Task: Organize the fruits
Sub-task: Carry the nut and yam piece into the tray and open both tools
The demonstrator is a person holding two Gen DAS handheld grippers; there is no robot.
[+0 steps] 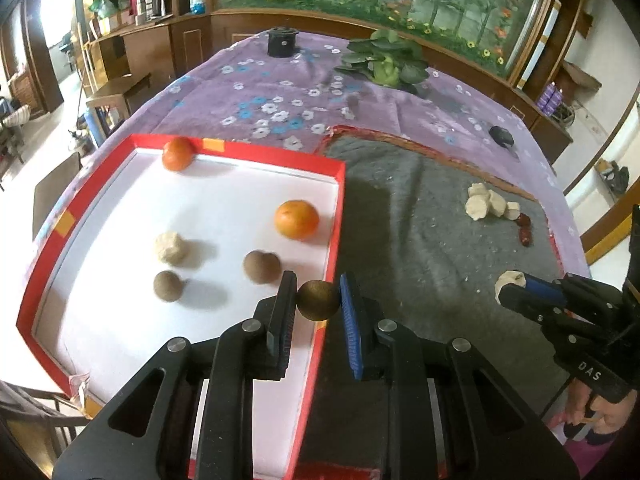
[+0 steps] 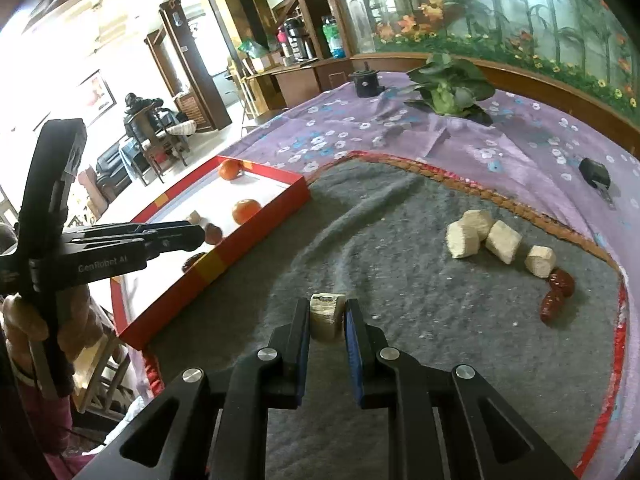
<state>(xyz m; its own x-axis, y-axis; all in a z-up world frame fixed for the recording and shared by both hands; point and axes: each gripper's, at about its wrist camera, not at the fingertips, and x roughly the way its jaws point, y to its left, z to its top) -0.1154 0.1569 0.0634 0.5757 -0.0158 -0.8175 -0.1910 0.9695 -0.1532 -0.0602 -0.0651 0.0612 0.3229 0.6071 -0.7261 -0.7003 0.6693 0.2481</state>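
My left gripper (image 1: 318, 294) is shut on a round brown fruit (image 1: 318, 301), held above the right edge of the red-rimmed white tray (image 1: 338, 216). The tray holds two oranges (image 1: 296, 219), two brown fruits (image 1: 262, 266) and a pale chunk (image 1: 171, 247). My right gripper (image 2: 327, 314) is shut on a pale cut chunk (image 2: 326, 316) over the grey mat (image 2: 400, 280). Several pale chunks (image 2: 476, 236) and red dates (image 2: 558, 290) lie on the mat to the right.
A purple flowered cloth (image 1: 280, 92) covers the table. A leafy green vegetable (image 1: 384, 60), a black cylinder (image 1: 282, 42) and a small black object (image 1: 502, 136) sit at the far side. Chairs and cabinets stand beyond the table's left edge.
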